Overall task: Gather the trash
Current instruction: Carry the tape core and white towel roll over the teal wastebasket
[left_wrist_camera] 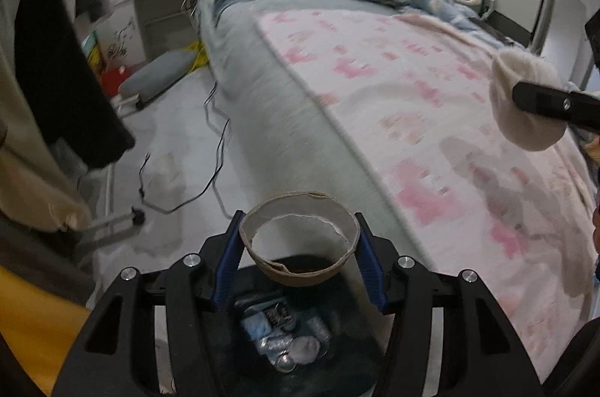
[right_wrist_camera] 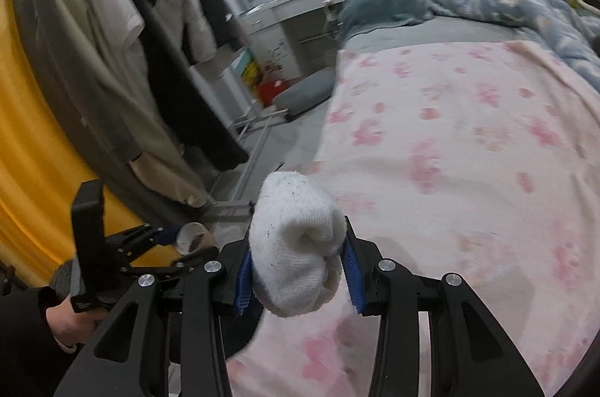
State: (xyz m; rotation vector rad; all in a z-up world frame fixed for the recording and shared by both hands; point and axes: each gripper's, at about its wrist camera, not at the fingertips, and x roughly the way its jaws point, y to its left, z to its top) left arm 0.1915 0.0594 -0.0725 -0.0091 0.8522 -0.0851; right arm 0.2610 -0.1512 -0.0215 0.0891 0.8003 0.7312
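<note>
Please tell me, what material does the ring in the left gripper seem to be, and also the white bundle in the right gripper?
The ring in the left gripper looks like brown cardboard with a matte finish, probably a paper tube core: its edge is torn and shows a thin wall. The white bundle in the right gripper looks like knitted fabric, maybe cotton: ribbed loops and dark lint specks show.

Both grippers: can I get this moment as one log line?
left gripper: shut on cardboard tube, over bin | right gripper: shut on sock, over bed

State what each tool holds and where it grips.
Left tool: cardboard tube, pinched across its side walls. Right tool: balled white sock, squeezed across its middle.
</note>
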